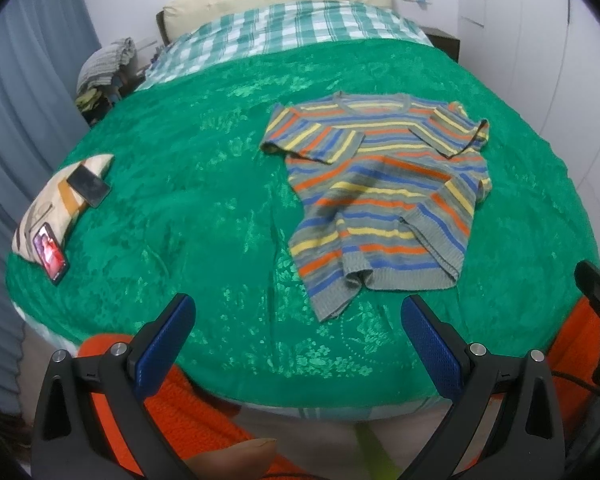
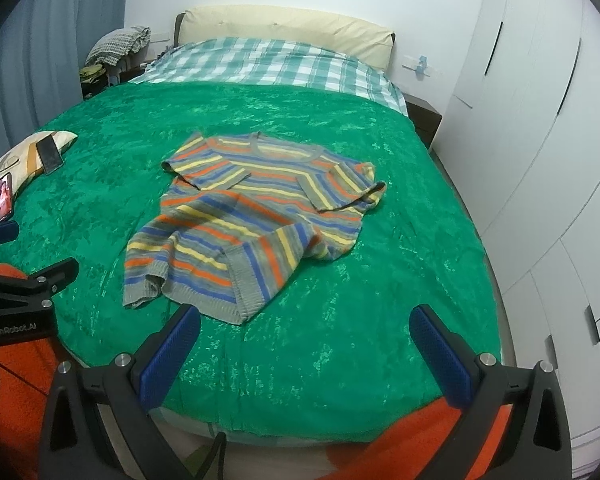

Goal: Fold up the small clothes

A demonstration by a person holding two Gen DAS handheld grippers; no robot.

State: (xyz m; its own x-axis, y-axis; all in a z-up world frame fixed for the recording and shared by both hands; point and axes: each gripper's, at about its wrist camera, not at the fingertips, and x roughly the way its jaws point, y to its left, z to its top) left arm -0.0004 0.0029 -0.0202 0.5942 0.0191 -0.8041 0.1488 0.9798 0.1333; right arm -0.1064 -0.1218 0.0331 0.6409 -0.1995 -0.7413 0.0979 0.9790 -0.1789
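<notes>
1. The left tool [image 1: 298, 316] and the right tool [image 2: 306, 326] both hover over the near edge of the bed, each with its blue pads spread wide apart and nothing between them.
2. The striped knit sweater [image 1: 380, 192] lies front-up in the middle of the green bedspread [image 1: 204, 208], collar toward the headboard, well apart from both tools. Both short sleeves are folded in over the chest; the hem is rumpled, with the near right corner flipped over and the left corner bunched.
3. Risk, as I judge it: the knit is thick and loose, so a pinch may catch only the top layer, and the sleeves could slide back out when the body is lifted. The slick-looking bedspread may get nipped along with the hem and drag.
4. Two phones rest on a small patterned pillow [image 1: 48, 208] at the left, far enough not to interfere.
5. Hard to tell: how many layers sit under the flipped hem. The bed's foot is cut off by orange fabric.
</notes>
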